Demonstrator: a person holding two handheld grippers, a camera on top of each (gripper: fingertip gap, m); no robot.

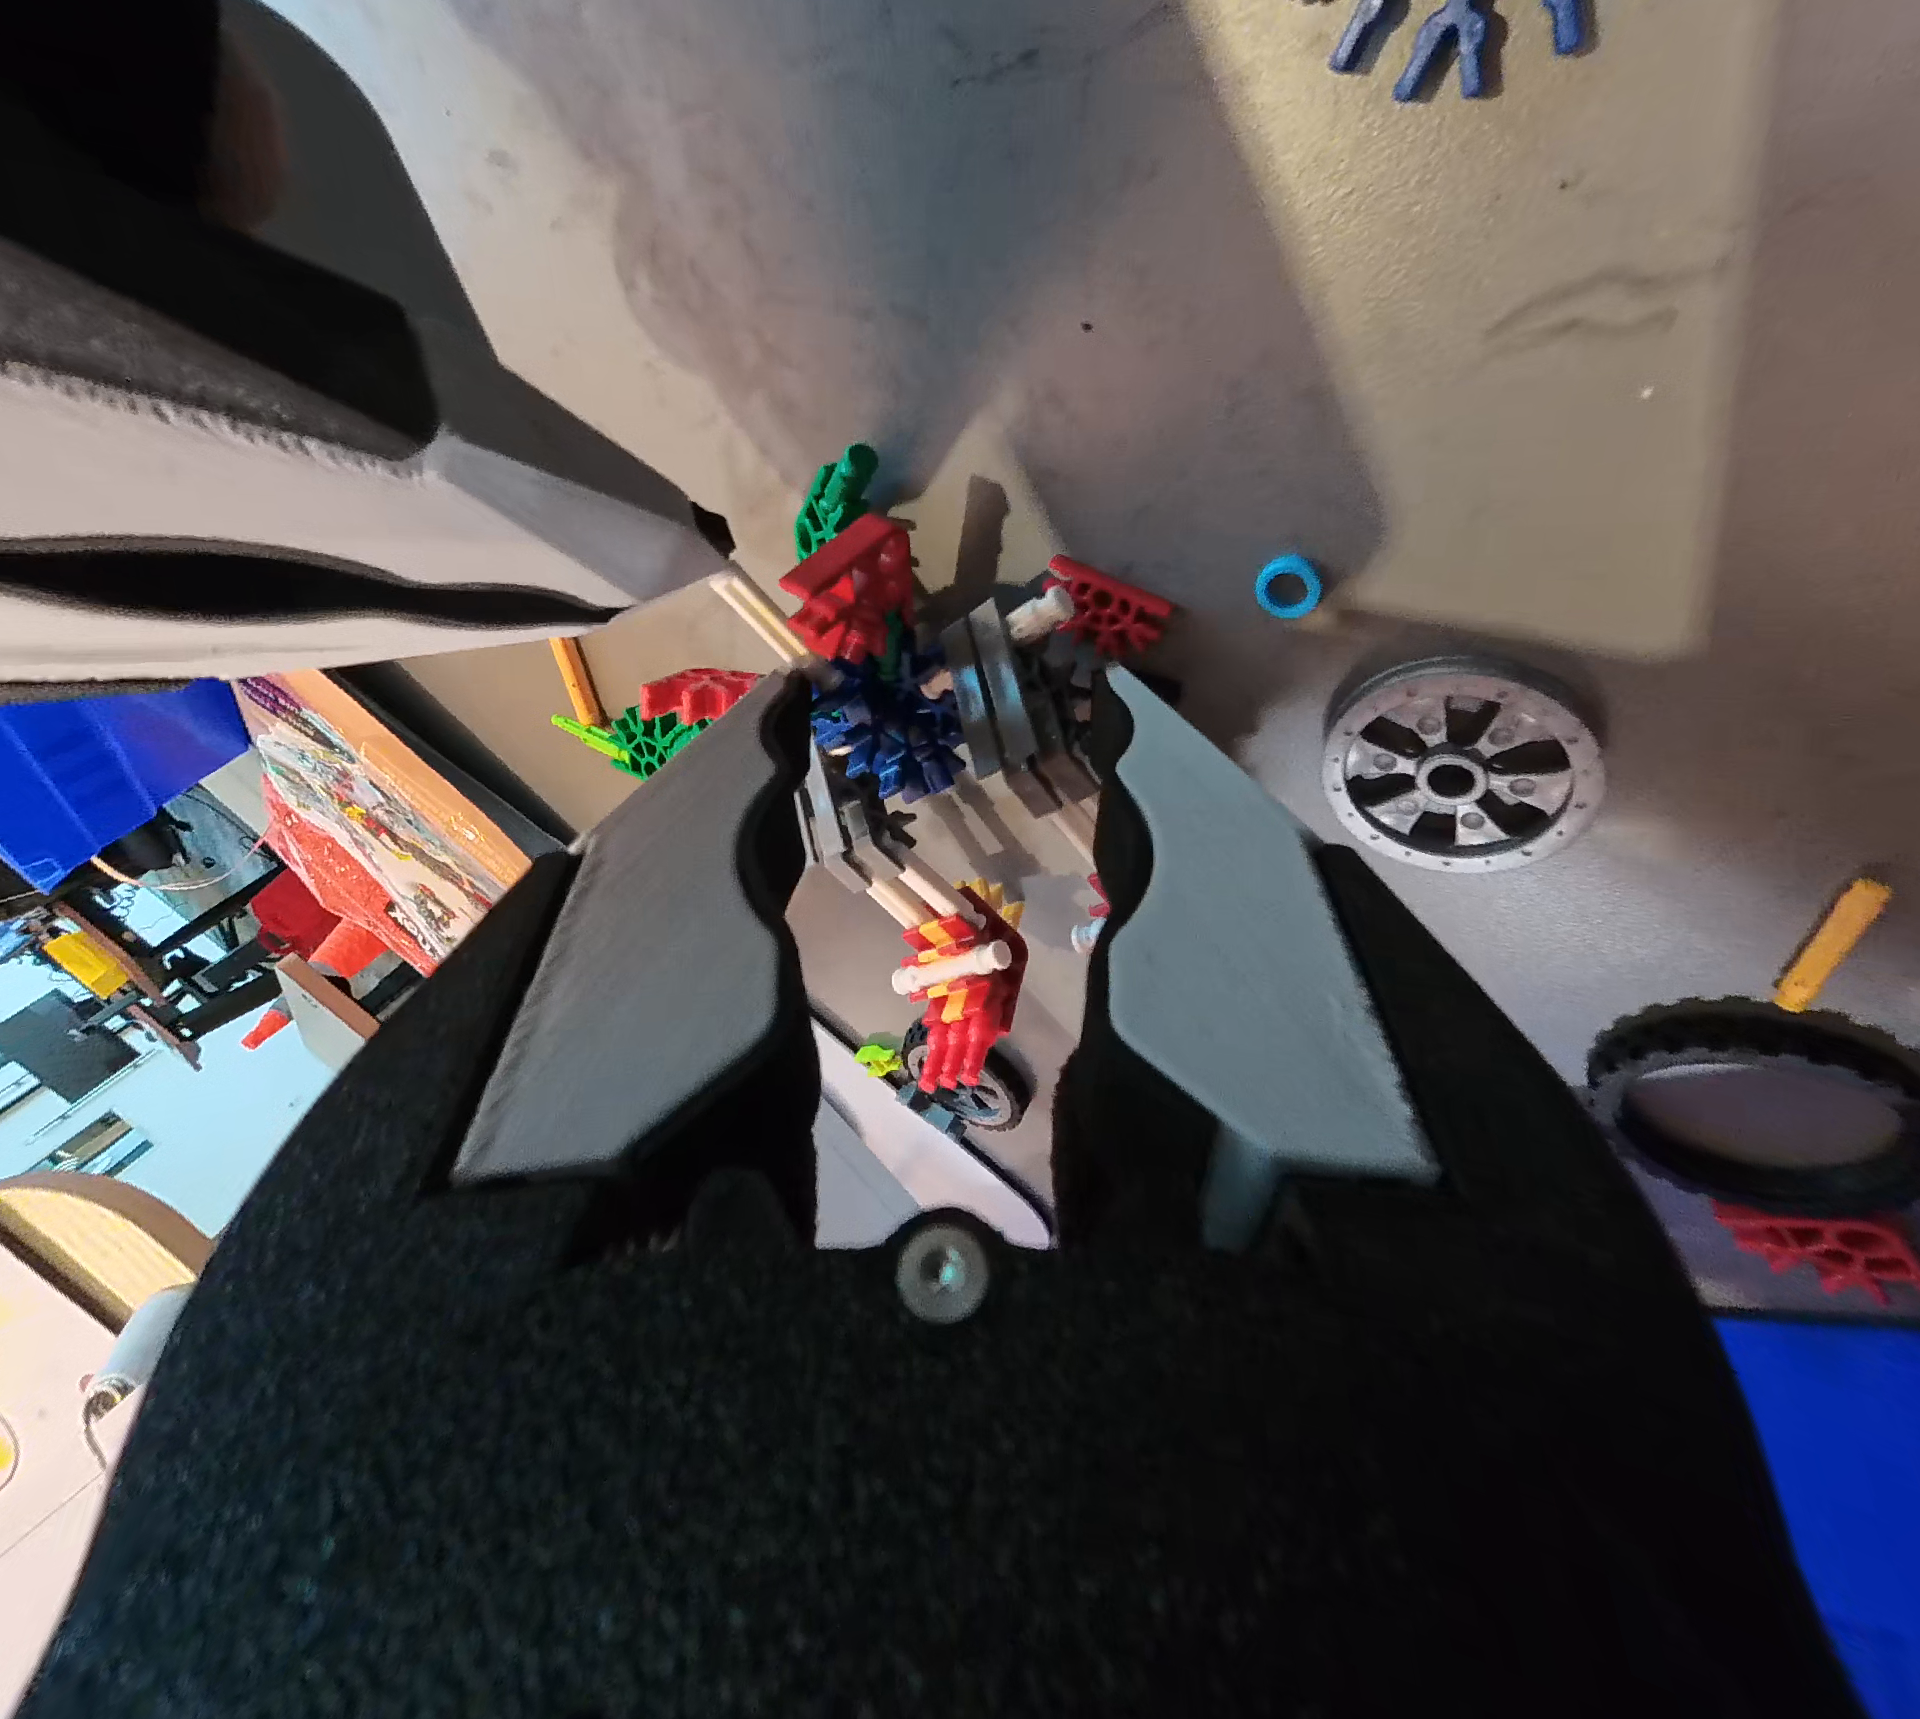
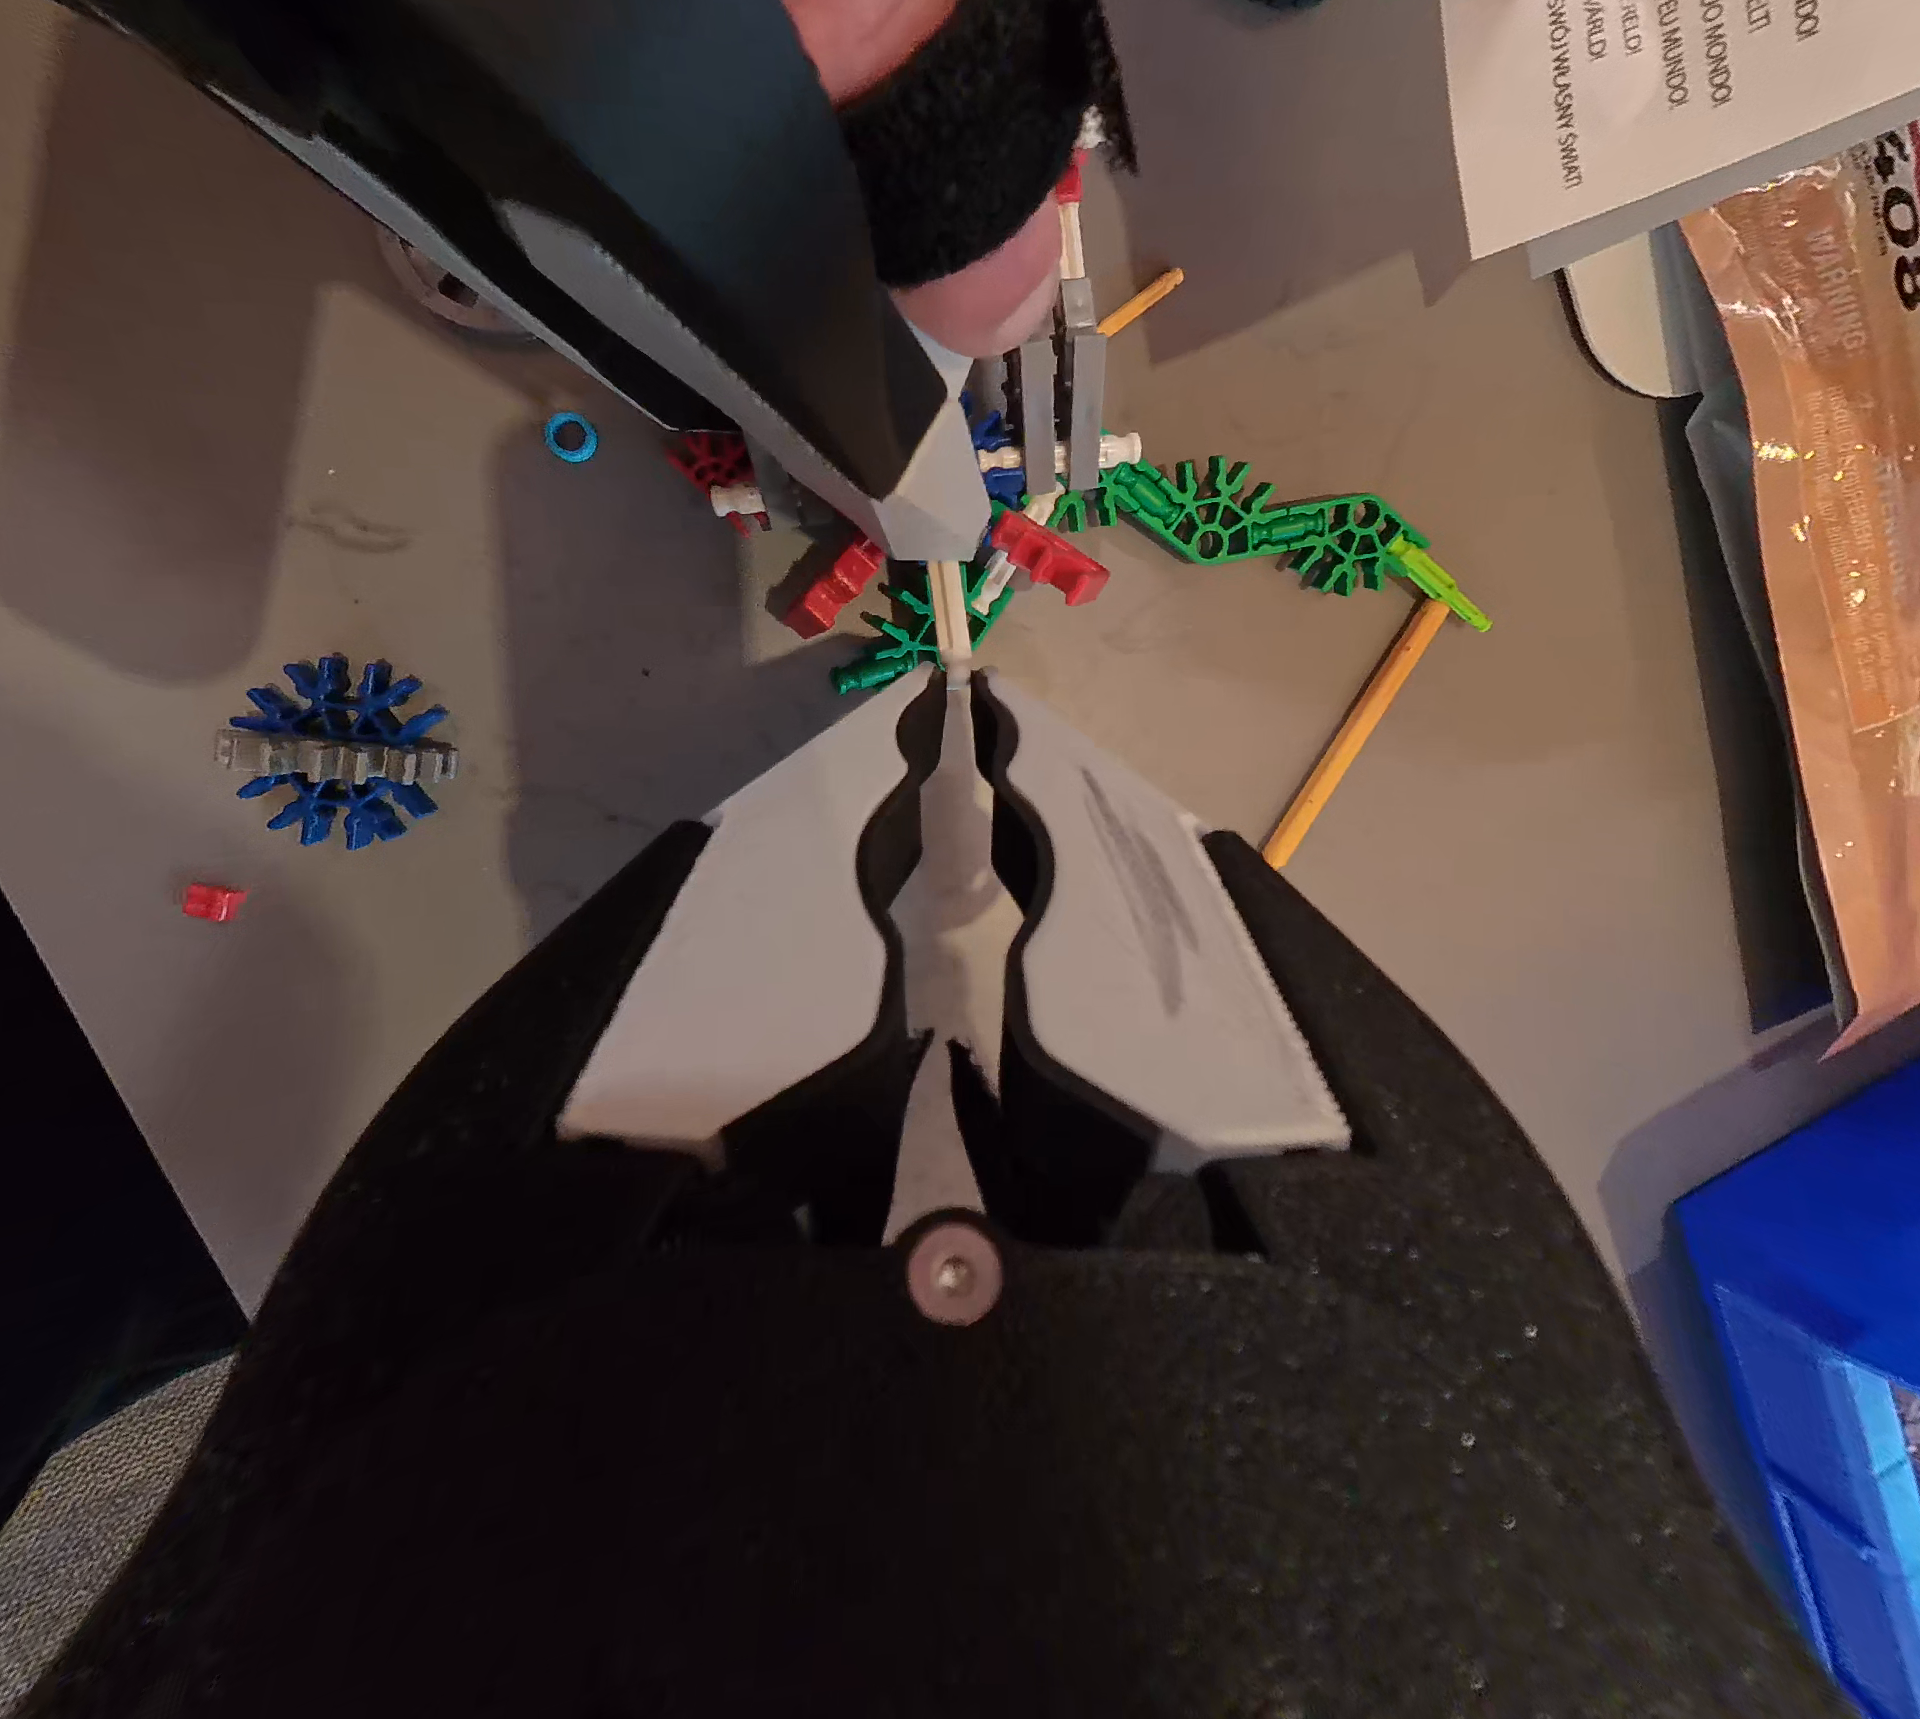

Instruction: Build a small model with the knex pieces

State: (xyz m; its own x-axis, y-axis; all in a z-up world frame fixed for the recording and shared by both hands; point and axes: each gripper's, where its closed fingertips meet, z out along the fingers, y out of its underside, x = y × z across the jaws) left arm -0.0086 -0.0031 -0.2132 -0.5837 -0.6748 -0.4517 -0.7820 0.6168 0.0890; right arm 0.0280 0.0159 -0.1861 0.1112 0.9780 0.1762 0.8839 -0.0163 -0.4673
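Observation:
A construction-toy assembly (image 1: 935,734) of grey plates, blue and red connectors and white rods sits between my left gripper's (image 1: 956,703) fingers. The jaws stand apart by its width and press its sides. My right gripper (image 2: 958,682) is shut on a thin white rod (image 2: 951,620) that runs into the assembly (image 2: 1049,422) beside red and green connectors. In the left wrist view the right gripper (image 1: 686,547) comes in from the left with the rod (image 1: 764,620). In the right wrist view a hand holds the left gripper, whose fingertip (image 2: 930,516) is at the assembly.
On the grey table lie a blue snowflake connector with a grey gear (image 2: 338,750), a blue ring (image 2: 569,436), a small red piece (image 2: 213,900), a green connector chain (image 2: 1247,526) and an orange rod (image 2: 1351,734). A wheel hub (image 1: 1460,776), a tyre (image 1: 1756,1108), a booklet (image 2: 1662,7) and a blue bin (image 2: 1818,1306) are nearby.

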